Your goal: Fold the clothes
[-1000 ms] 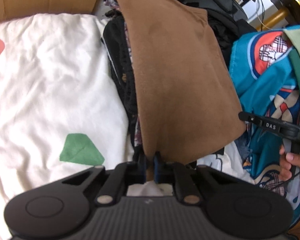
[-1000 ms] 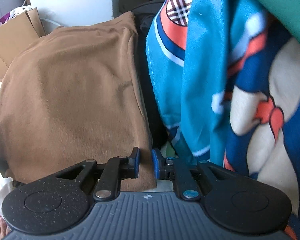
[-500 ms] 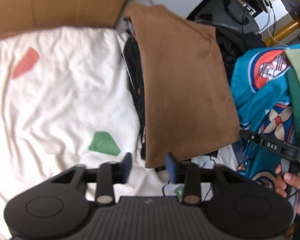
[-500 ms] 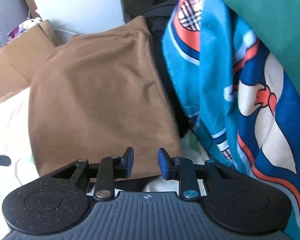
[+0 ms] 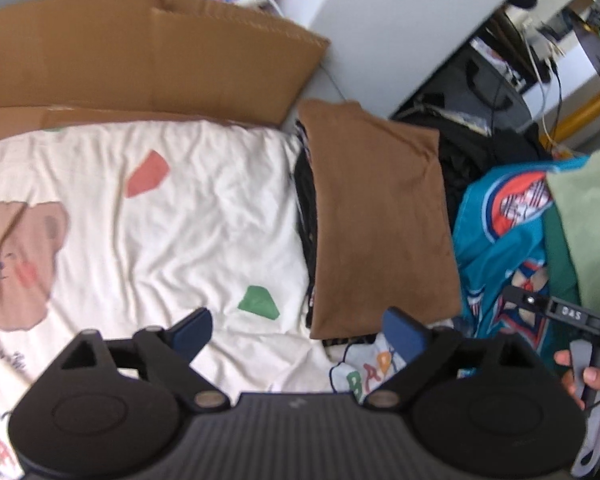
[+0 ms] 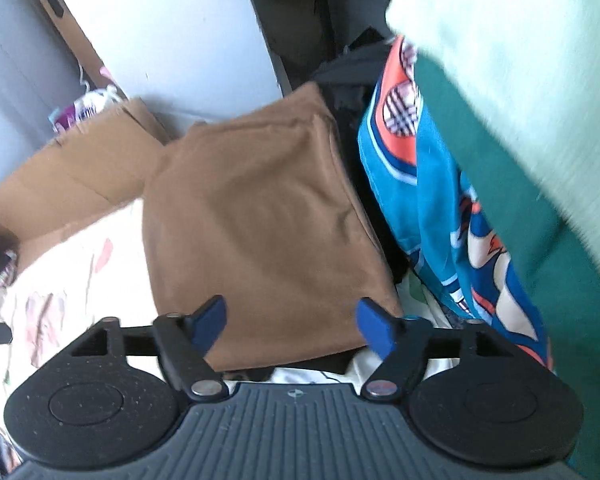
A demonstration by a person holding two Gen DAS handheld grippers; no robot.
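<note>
Cream bedsheet [image 5: 148, 220] with a cartoon bear and little coloured shapes is what everything sits on, with flattened cardboard [image 5: 140, 64] propped along its far edge and a white wall behind that. So my folded brown garment [image 5: 376, 220] is lying on top of a stack of darker clothes [image 5: 306, 208] at the right edge of the sheet, neat rectangle, near edge pointing back at me. Just to the right of it there's a dark heap, and then a teal printed cloth [image 5: 496, 248] with orange and navy patches, with a green fabric [image 6: 520, 216] and a pale mint one [image 6: 520, 60] draped over it. My left gripper [image 5: 296, 330] is hovering over the sheet with its blue-padded fingers spread wide, nothing between them, the brown piece's near corner just past the right finger. My right gripper [image 6: 292, 320] is spread wide too, holding nothing, and from its view the near edge of the brown garment sits between the two pads, though I can't tell whether it's touching. You can see my right hand [image 5: 592, 396] on the handle at the far right of the left camera view. Bit blurry on both cams.
</note>
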